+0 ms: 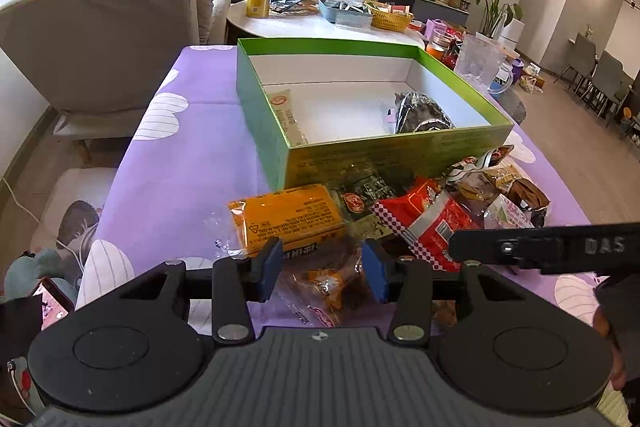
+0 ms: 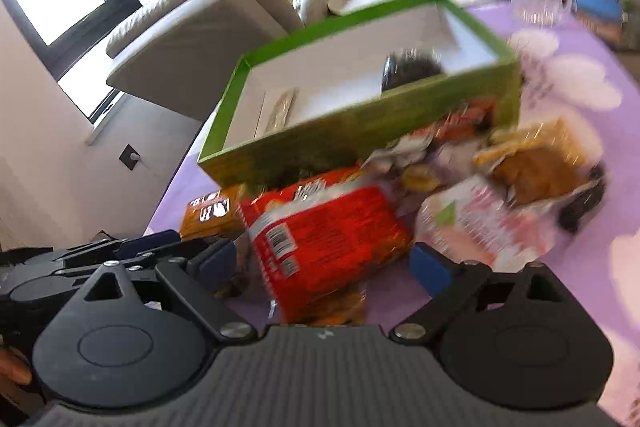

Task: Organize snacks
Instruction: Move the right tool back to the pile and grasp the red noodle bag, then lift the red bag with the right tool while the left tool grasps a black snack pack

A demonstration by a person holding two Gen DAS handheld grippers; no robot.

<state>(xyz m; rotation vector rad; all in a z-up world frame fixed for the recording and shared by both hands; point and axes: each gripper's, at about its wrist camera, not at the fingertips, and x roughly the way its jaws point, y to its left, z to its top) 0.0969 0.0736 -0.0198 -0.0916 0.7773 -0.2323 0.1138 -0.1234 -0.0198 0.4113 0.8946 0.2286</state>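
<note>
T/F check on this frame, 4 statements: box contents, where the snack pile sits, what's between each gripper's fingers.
1. The green box is empty. False: a dark packet and a pale flat packet lie inside.
2. The loose snacks lie on the purple tablecloth in front of the box. True.
3. The red packet lies between the open fingers of the right gripper. True.
4. The left gripper is fully shut with nothing between its fingers. False: its blue pads stand apart, with a clear-wrapped snack between them.

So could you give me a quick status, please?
Left hand-held gripper open over a clear packet. Right open astride red pack. Green box nearly empty.
</note>
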